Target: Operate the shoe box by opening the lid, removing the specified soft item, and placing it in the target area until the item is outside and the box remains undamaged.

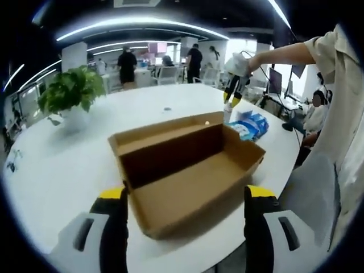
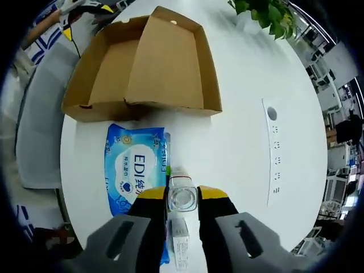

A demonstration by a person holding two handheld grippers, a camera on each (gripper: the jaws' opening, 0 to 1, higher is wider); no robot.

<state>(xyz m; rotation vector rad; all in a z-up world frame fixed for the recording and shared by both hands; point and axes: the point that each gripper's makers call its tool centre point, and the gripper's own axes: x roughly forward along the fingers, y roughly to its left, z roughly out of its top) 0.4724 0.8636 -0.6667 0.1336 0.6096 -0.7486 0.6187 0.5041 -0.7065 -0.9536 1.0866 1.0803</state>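
The box (image 1: 187,170) is seen open and emptied on the white counter (image 1: 68,165), between the spread left tongs (image 1: 185,213). To its right, the wipes pack (image 1: 249,125) lies outside, just beside the box's end, with the right tongs (image 1: 232,101) held above it. The pack is judged light, soft and slippery in its film; a pinch at an edge seam would suit. In the right gripper view, the pack (image 2: 135,165) is shown flat beside the box (image 2: 145,65), and the right tongs (image 2: 183,200) are pinching a clear bottle (image 2: 182,196), a detail too small to read in the left gripper view. A plant (image 1: 71,91) is seen far left.
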